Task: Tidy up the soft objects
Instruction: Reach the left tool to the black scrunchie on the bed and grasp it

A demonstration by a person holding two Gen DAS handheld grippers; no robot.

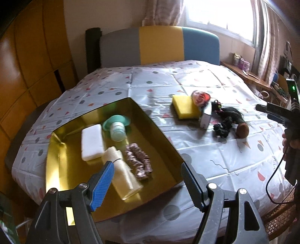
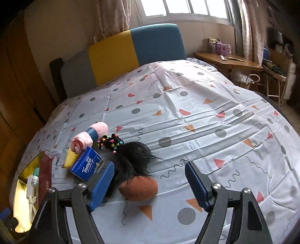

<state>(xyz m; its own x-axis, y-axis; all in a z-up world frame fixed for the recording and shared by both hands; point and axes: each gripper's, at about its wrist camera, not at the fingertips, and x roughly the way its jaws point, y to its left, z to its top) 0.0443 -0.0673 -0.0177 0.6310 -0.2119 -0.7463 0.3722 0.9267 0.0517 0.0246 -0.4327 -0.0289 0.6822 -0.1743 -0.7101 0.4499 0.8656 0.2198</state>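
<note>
the scene is a bedroom. a bed (image 2: 187, 116) fills most of both views, covered by a white sheet with grey dots, orange and pink triangles and thin wavy lines. behind it stands a headboard (image 1: 159, 45) in grey, yellow and blue panels, and above it a bright window (image 2: 183, 7) with pale curtains. a wooden desk (image 2: 230, 60) stands at the right of the bed, and wooden wardrobe doors (image 1: 28, 56) are on the left.

on the sheet lies a gold box (image 1: 165, 148), open on top. inside it are a white sponge (image 1: 91, 142), a mint green bottle (image 1: 117, 130), a cream rolled cloth (image 1: 121, 169) and a pink-brown scrunchie (image 1: 139, 161).

the left gripper (image 1: 147, 177) hangs over the near edge of the box, its jaws spread and holding nothing.

well apart from the box, on the sheet, lie a yellow sponge (image 1: 184, 107), a pink rolled towel (image 2: 88, 137), a blue tempo tissue pack (image 2: 87, 163), a bunch of small colourful hair ties (image 2: 111, 142) and a black hairpiece (image 2: 134, 157) beside a brown round pad (image 2: 139, 187).

the right gripper (image 2: 150, 183) is just over the brown pad, jaws spread, empty.
</note>
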